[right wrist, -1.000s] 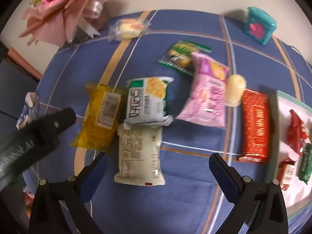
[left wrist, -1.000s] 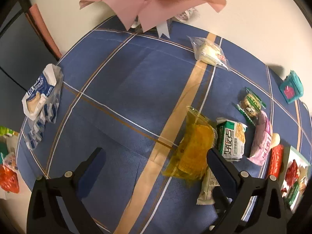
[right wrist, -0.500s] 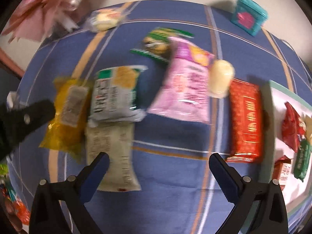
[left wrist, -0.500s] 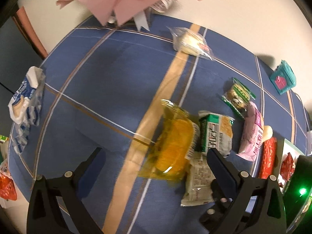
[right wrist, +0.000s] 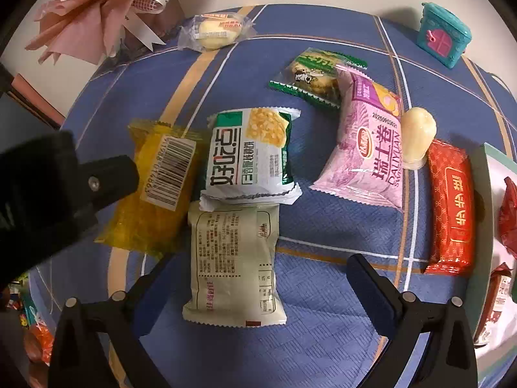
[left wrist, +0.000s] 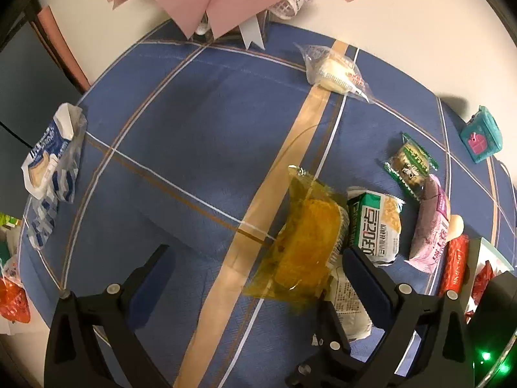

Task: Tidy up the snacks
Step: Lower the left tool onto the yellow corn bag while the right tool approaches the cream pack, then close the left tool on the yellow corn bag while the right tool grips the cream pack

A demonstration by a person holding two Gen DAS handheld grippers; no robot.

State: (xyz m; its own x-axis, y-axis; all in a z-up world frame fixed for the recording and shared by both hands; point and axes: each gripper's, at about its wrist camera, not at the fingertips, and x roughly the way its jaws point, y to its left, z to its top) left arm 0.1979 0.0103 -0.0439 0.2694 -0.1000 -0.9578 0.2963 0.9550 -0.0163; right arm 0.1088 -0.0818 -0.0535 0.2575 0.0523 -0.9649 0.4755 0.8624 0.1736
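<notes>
Snacks (right wrist: 248, 152) on blue plaid tablecloth (left wrist: 181, 135)

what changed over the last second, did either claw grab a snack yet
No grab: both claws, left and right, stay open and empty. The left one has closed in on the yellow transparent snack packet. The packets on the blue checked tablecloth lie as before.

Bare tablecloth (left wrist: 168, 161) left, snack cluster (right wrist: 248, 152) apparently blocking right
</notes>
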